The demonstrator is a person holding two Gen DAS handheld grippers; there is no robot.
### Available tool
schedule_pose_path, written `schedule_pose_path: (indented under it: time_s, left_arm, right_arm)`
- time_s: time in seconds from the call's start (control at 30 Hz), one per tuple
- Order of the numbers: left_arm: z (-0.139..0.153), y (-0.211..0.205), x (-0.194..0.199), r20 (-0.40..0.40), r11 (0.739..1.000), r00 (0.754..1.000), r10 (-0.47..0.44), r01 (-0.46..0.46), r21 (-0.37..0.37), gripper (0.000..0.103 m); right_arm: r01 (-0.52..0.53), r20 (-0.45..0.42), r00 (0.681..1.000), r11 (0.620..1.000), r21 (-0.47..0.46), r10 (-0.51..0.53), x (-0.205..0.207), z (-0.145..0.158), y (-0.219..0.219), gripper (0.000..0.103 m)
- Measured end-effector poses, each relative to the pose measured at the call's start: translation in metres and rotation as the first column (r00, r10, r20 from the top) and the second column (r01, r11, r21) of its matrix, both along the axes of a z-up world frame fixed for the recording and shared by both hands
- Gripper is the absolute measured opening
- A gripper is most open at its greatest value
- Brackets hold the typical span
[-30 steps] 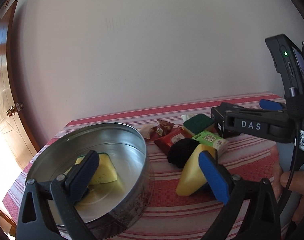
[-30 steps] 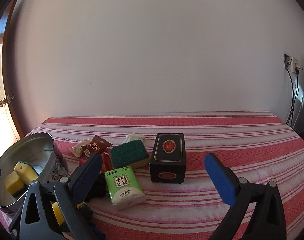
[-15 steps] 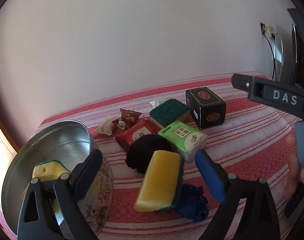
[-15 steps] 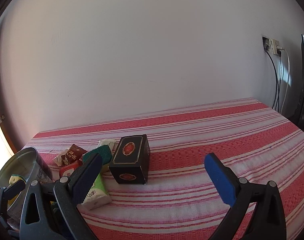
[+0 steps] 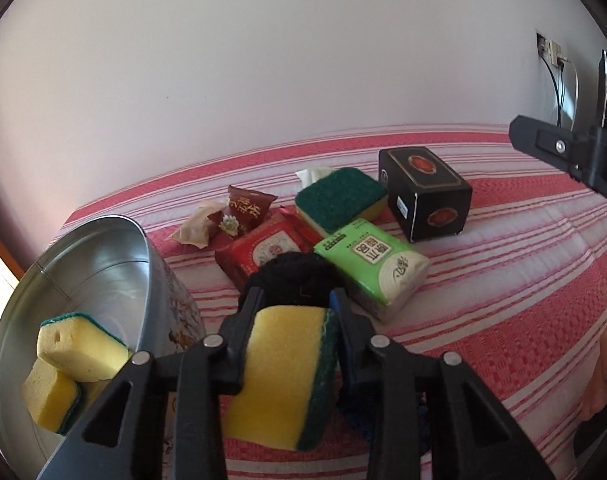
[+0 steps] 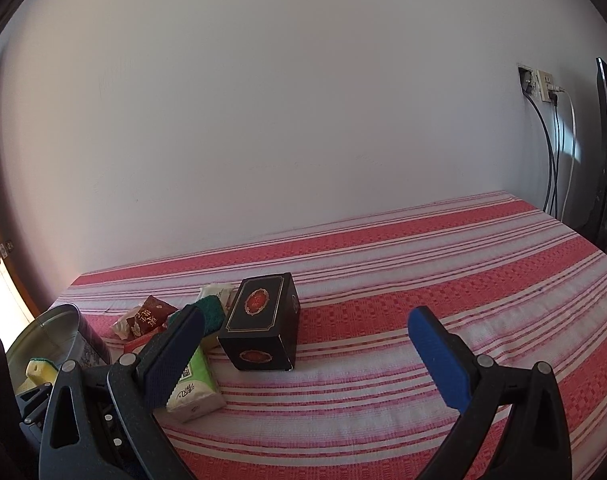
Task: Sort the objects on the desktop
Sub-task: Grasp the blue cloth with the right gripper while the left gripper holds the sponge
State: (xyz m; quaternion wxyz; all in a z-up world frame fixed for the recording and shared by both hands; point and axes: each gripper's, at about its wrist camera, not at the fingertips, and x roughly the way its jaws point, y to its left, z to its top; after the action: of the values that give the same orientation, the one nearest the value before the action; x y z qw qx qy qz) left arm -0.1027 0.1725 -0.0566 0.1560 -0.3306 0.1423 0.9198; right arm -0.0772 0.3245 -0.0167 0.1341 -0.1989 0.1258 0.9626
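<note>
The left claw [image 5: 295,320] is closed on a yellow sponge [image 5: 283,372] with a green scouring face, one finger on the yellow side and the other against the green layer, so the grip runs across its thickness. The sponge sits low between the fingers, close to the striped cloth of the table [image 5: 503,264] and just right of the round metal tin [image 5: 103,264], which already holds two more yellow sponges [image 5: 75,356]. A sponge like this is likely very light and soft; it probably squashes under the fingers and springs back, so a firm squeeze across the middle should carry it without harm, and its rough surface gives good friction. The weak point is that a pinch near one end could let it bend or twist out. Behind it lie a black knitted thing [image 5: 295,276], a green tissue pack [image 5: 375,264], a red packet [image 5: 267,248], a brown snack packet [image 5: 243,208], another sponge lying green face up [image 5: 339,200] and a black box [image 5: 423,192]. The tissue pack and packets look light and slippery in their film wrap; the box looks stiff and is best gripped across its narrow sides. The right claw [image 6: 303,360] stands wide with nothing between its fingers, above the cloth just right of the box.
</note>
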Motion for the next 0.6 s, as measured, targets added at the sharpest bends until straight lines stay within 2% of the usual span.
schedule_pose_path:
  time_s: [0.2,0.23,0.27,0.4,0.53,0.6]
  left_arm:
    - [0.002,0.003,0.013,0.002,0.999,0.999,-0.046,0.046,-0.014,0.039]
    - [0.001,0.002,0.014,0.013,0.999,0.999,-0.047,0.048,-0.009,0.039]
    - [0.001,0.001,0.015,0.026,0.999,0.998,-0.049,0.049,-0.002,0.033]
    - [0.006,-0.008,0.024,0.018,0.997,0.998,-0.064,0.063,0.053,0.031]
    - [0.007,-0.016,0.023,0.047,0.994,0.998,-0.053,0.048,0.093,0.03]
    - [0.01,-0.022,0.028,0.06,0.989,0.996,-0.059,0.051,0.136,0.03]
  right_arm:
    - [-0.003,0.011,1.0,1.0,-0.012,0.003,-0.004,-0.004,0.002,0.103]
    - [-0.007,0.012,1.0,1.0,-0.012,0.007,-0.004,-0.004,0.001,0.103]
    - [-0.01,0.014,1.0,1.0,-0.012,0.011,-0.004,-0.004,0.001,0.103]
    - [-0.014,0.019,1.0,1.0,-0.01,0.014,-0.005,-0.004,0.0,0.103]
    - [-0.032,0.013,0.999,0.999,-0.023,0.033,-0.004,-0.003,0.0,0.103]
    - [-0.064,0.001,0.998,0.997,-0.041,0.064,-0.002,-0.002,0.0,0.103]
